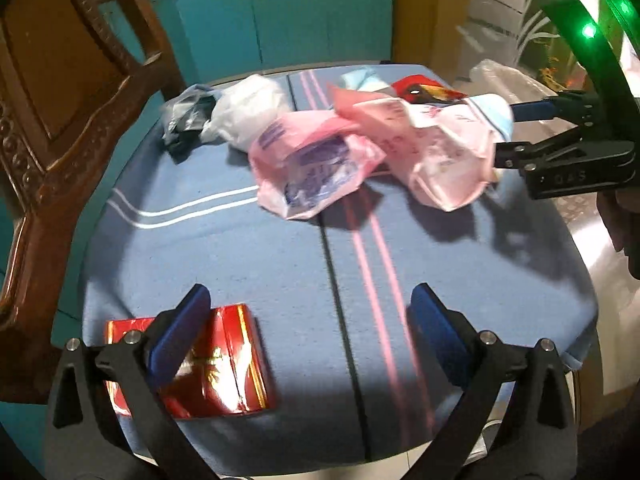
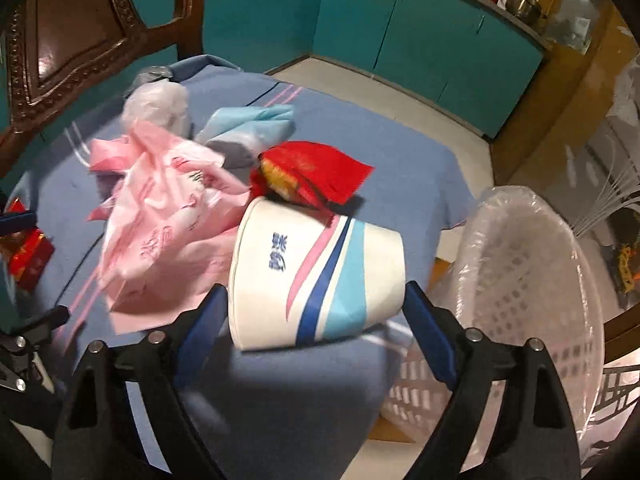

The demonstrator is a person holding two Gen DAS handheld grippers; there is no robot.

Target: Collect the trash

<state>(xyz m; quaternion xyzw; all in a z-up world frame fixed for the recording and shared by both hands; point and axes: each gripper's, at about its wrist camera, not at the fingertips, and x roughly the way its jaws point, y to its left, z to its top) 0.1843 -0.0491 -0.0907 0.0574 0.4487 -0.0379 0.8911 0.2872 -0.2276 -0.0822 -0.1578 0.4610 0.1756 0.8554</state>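
Observation:
My right gripper (image 2: 316,300) is shut on a white paper cup (image 2: 316,276) with pink and blue stripes, held on its side just above the blue cloth. It also shows in the left wrist view (image 1: 506,128), with the cup (image 1: 496,114) behind pink plastic bags (image 1: 320,152). The pink bags (image 2: 168,216), a red wrapper (image 2: 312,172), a light blue packet (image 2: 252,128) and a white bag (image 2: 156,104) lie on the table. My left gripper (image 1: 310,312) is open and empty over the cloth, its left finger above a red box (image 1: 224,364).
A white plastic basket lined with a clear bag (image 2: 532,280) stands at the table's right edge. A carved wooden chair (image 1: 60,120) is at the left. Teal cabinets (image 2: 420,32) line the far wall. A grey bag (image 1: 188,116) lies at the back left.

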